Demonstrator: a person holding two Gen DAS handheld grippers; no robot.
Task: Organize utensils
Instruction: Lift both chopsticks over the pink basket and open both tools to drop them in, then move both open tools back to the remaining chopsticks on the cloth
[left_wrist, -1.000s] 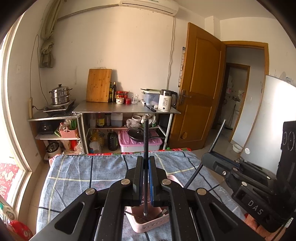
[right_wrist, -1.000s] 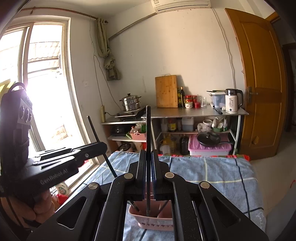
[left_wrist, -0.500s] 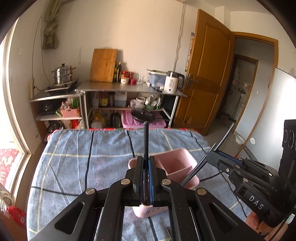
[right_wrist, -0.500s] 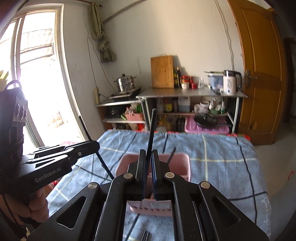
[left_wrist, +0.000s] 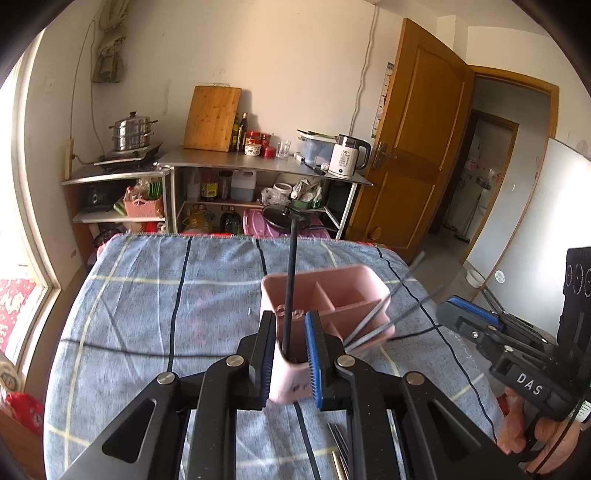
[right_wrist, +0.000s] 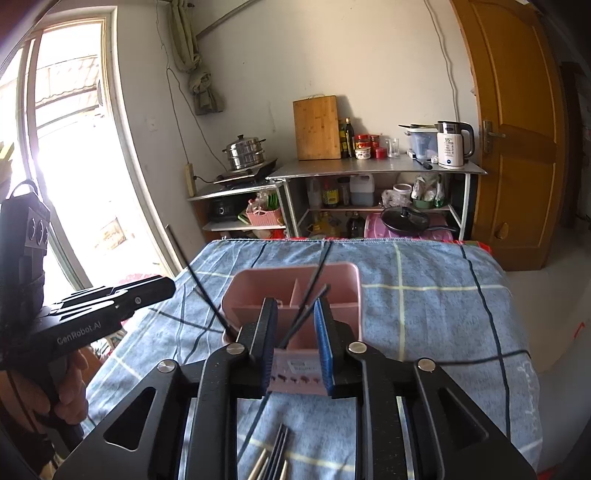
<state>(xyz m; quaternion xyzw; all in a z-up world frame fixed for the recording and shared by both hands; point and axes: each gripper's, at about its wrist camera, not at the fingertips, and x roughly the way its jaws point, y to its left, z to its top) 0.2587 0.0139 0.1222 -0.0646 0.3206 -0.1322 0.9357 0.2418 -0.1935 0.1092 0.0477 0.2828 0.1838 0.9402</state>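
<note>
My pink holder (left_wrist: 325, 295) sits mid-tabletop (left_wrist: 147, 295), with bare cloth between it and every edge. My left tool (left_wrist: 290, 354) is spread, one black chopstick (left_wrist: 290, 280) standing in the holder between its pads. My right tool (right_wrist: 295, 343) is spread too, two chopsticks (right_wrist: 310, 306) leaning in the holder ahead.

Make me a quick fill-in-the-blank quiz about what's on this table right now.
The utensil holder is colored ____.
The left claw is ____, with a black chopstick standing free between its fingers.
The right claw is ____.
The tablecloth is mainly ____.

Missing words: pink; open; open; blue
</note>
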